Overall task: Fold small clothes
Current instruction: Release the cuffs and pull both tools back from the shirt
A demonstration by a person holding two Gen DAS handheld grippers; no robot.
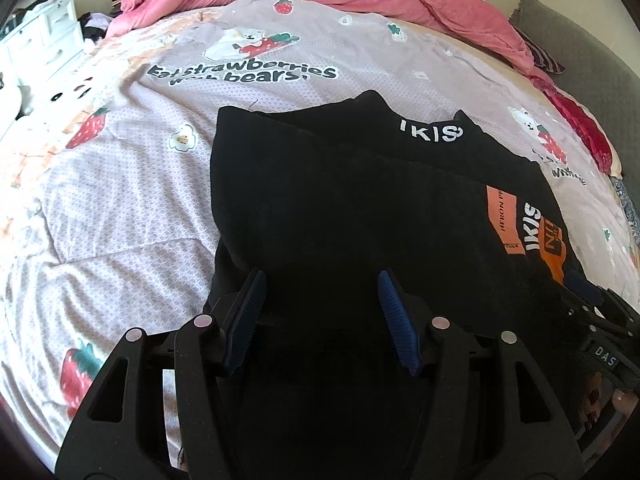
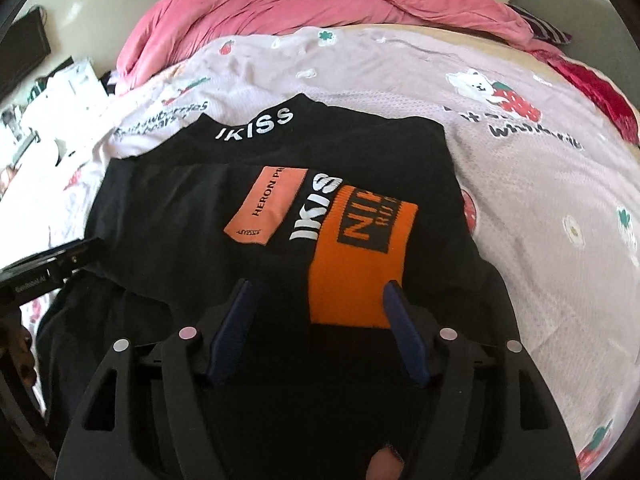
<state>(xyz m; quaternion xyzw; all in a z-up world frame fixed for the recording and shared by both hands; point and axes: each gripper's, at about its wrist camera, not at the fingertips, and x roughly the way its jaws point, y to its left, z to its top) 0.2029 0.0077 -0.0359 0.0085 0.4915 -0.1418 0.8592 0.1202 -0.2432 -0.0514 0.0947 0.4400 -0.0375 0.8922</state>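
folding a black top (image 2: 248,184) lying flat on the strawberry quilt (image 1: 132,200), collar away from us, sleeves turned in. we hold both tools over its near hem, left gripper (image 1: 320,280) and right gripper (image 2: 316,292) both released, nothing pinched. best bet: pinch the hem at both corners evenly, lift together, carry it up to the collar, keep the orange patch (image 2: 356,256) flat.

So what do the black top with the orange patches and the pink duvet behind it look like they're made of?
The black top with orange patches looks like a soft matte knit, perhaps fleecy cotton: it takes no shine and drapes limply. Its orange patch shows ribbed knit lines. The pink duvet looks like crinkled washed cotton or microfibre, puffy with fine wrinkles; which one I can't tell.
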